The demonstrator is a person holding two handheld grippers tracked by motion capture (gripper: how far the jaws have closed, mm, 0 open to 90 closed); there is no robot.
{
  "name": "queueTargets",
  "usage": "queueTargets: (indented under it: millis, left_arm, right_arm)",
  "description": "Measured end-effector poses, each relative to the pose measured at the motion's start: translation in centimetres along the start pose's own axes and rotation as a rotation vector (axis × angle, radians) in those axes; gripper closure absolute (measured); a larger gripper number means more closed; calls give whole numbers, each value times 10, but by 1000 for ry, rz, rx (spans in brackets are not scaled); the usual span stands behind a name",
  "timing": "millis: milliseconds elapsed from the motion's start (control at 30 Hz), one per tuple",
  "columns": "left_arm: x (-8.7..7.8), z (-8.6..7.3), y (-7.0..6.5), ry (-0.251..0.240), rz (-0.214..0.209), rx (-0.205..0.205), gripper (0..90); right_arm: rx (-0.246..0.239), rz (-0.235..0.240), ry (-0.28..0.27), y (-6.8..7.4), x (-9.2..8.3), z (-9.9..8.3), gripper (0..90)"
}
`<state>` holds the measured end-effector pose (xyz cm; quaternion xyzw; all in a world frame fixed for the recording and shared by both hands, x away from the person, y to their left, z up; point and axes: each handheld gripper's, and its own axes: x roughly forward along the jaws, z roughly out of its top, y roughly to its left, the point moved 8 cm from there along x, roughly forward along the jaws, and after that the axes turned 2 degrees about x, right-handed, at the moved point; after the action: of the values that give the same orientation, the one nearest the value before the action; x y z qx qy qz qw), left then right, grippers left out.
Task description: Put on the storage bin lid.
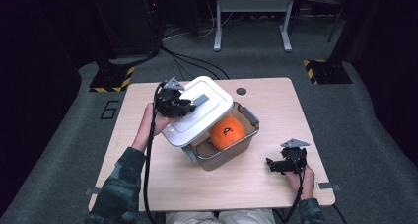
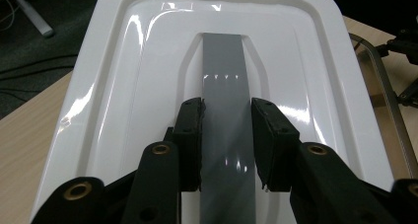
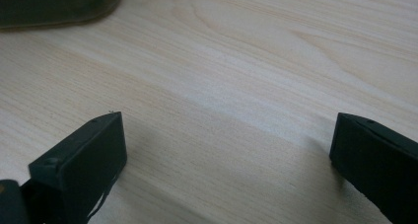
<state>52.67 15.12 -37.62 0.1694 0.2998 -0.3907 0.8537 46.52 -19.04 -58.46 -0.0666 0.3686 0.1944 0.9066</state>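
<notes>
A clear plastic box (image 1: pixel 224 157) stands in the middle of the table with an orange ball (image 1: pixel 227 132) inside. Its white lid (image 1: pixel 198 109) is tilted and lifted off to the left, partly over the box. My left gripper (image 1: pixel 190 104) is shut on the lid's grey handle strip (image 2: pixel 226 110), one jaw on each side of it. The right gripper (image 1: pixel 274 165) rests low near the table's front right, jaws wide open (image 3: pixel 226 145) over bare wood with nothing between them.
The wooden table (image 1: pixel 162 179) has a small dark round grommet (image 1: pixel 241 91) near its far edge. A corner of the box (image 3: pixel 54 7) lies at the top left of the right gripper view. Cables and stand legs cross the floor beyond.
</notes>
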Motion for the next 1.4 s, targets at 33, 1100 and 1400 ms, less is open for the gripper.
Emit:
queueTargets:
  millis: [33, 1100, 1400]
  left_arm:
    - [3, 2, -3, 0, -7, 9, 664]
    - [60, 8, -62, 89, -129, 52, 664]
    - [72, 2, -68, 117, -143, 48, 664]
  right_arm:
    - [0, 0, 0, 0, 0, 0, 0]
    - [-2, -1, 0, 0, 0, 0, 0]
    - [-1, -1, 1, 0, 0, 0, 0]
